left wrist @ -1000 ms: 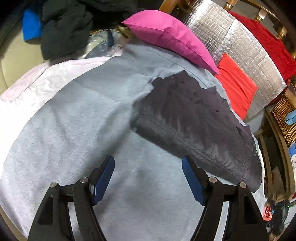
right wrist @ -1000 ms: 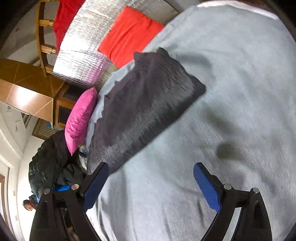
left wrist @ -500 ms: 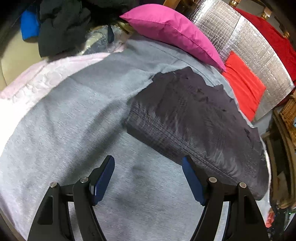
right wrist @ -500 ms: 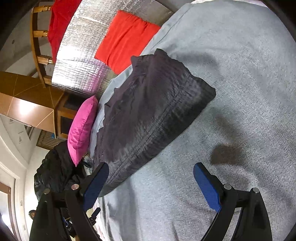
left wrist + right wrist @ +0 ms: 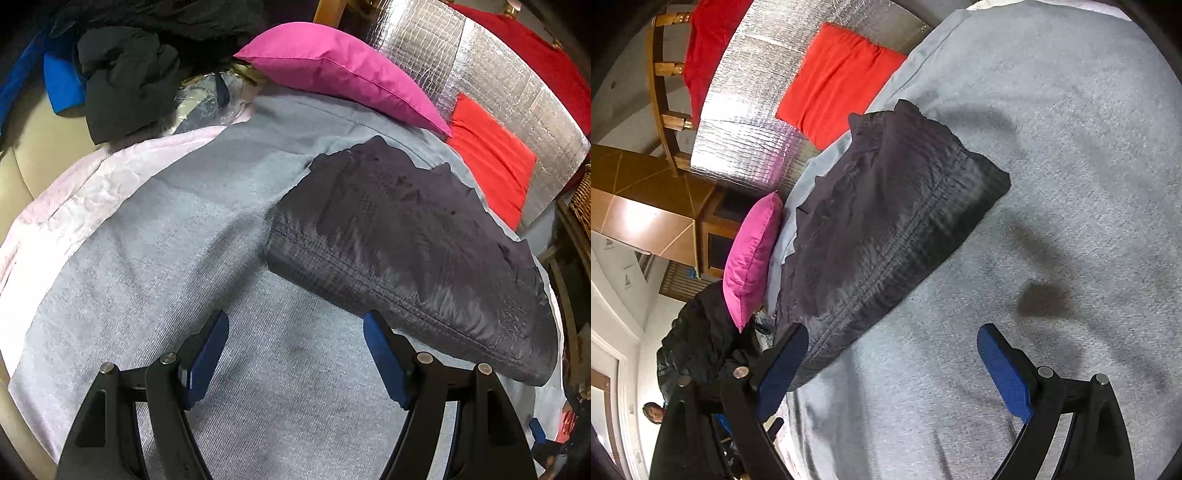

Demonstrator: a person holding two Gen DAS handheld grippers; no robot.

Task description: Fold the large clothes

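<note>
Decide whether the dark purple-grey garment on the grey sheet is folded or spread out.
Folded: the dark purple-grey garment forms a compact, thick slab with a doubled stitched edge on the grey sheet.

Your left gripper (image 5: 295, 350) points steeply down, jaws wide apart, nothing between the blue pads (image 5: 207, 354). Your right gripper (image 5: 890, 365) is rolled sideways, angled down less steeply, jaws also spread wide and empty.

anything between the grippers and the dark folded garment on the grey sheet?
Nothing visible. The dark folded garment lies on the grey sheet; only bare sheet separates it from the open left gripper and open right gripper. The pink pillow sits behind it.
</note>
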